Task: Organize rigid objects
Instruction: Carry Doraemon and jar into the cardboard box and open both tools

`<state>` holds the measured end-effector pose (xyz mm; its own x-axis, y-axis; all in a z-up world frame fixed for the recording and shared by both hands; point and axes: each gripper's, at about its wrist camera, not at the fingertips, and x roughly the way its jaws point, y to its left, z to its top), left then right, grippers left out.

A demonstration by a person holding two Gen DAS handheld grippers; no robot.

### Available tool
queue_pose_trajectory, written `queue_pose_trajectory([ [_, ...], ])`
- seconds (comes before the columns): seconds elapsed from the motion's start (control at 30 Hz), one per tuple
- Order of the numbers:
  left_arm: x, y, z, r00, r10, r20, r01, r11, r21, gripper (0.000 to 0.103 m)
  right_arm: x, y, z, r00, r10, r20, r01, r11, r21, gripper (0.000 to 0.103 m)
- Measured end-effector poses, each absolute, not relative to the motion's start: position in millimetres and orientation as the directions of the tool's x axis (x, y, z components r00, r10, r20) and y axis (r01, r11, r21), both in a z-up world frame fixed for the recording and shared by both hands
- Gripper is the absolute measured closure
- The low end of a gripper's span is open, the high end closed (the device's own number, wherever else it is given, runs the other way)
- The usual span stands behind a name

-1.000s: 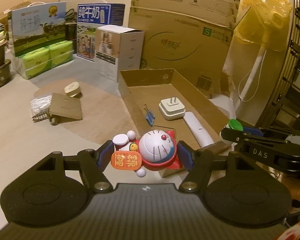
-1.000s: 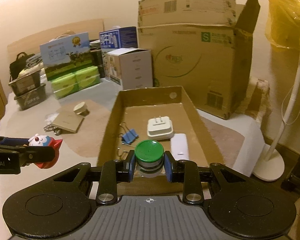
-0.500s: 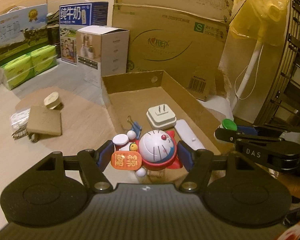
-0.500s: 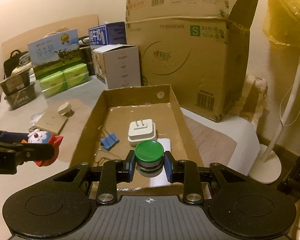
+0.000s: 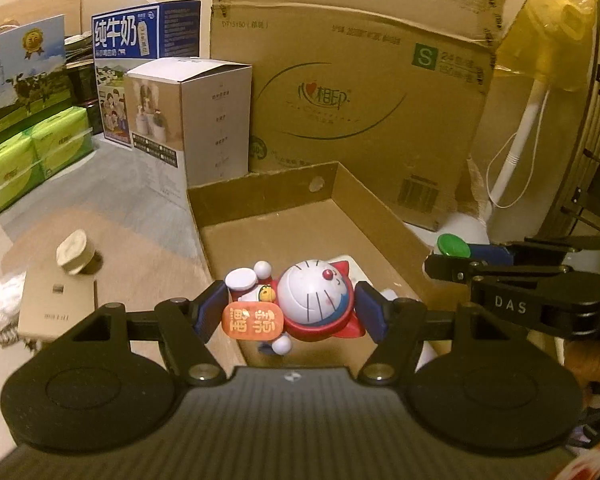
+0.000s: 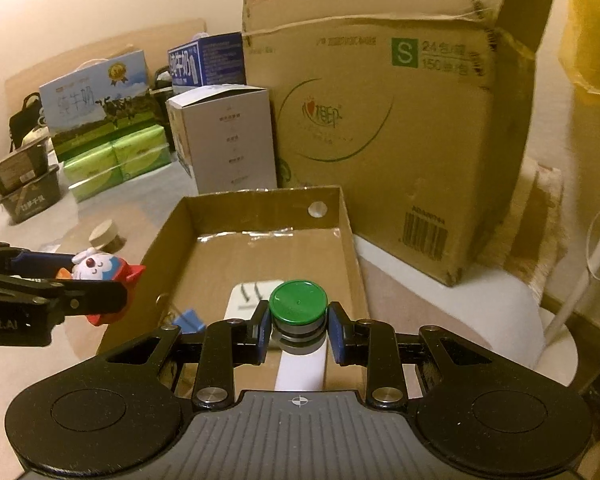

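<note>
the toy figure (image 5: pixel 316 304) is glossy moulded plastic, its orange sign (image 5: pixel 253 319) smooth. the green jar lid (image 6: pixel 298 301) is satin plastic. the tray box (image 6: pixel 260 204) is matt brown corrugated cardboard, a shiny tape strip across its floor. both tongs, left (image 5: pixel 292 312) and right (image 6: pixel 299 327), are matt black plastic with bright metal screws.

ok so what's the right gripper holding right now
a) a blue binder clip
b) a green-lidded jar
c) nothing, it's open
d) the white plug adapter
b: in the right wrist view the right gripper is closed on the green-lidded jar, gripping its sides just under the lid, above the cardboard tray; the white plug adapter and blue binder clip lie in the tray below.
</note>
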<state>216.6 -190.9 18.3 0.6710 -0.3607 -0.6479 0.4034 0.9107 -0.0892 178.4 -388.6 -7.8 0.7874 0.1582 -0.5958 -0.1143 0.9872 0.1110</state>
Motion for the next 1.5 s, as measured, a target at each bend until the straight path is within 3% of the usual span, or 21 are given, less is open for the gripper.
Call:
queue_pose_trajectory([
  [0.37,278.5,-204.9,9.5,0.676,-0.345,-0.651,0.4,0.914,-0.069,0.037,252.8,-402.9,-12.6,0.749,0.244,-0.616,-0.169,0.969,0.178,0.073],
  [0.73,311.0,-215.2,-4.1,0.68,-0.316,-0.662,0.406,0.914,-0.019,0.037,289.4,-401.7,-22.0,0.742,0.238,-0.627,-0.178,0.971,0.157,0.073],
  [0.83,314.4,-215.9,-8.4,0.682,-0.309,-0.663,0.396,0.918,-0.02,0.036,290.7,-401.9,-24.5,0.739,0.236,-0.631,-0.175,0.972,0.158,0.073],
  [0.9,314.1,-214.1,-7.8,0.695,-0.301,-0.653,0.382,0.924,-0.019,0.028,290.7,-402.1,-24.3,0.738,0.235,-0.632,-0.174,0.972,0.159,0.073],
  [1.5,294.2,-189.8,6.7,0.726,-0.281,-0.628,0.364,0.931,0.004,0.028,291.7,-395.0,-18.4,0.736,0.242,-0.632,-0.181,0.97,0.16,0.073],
])
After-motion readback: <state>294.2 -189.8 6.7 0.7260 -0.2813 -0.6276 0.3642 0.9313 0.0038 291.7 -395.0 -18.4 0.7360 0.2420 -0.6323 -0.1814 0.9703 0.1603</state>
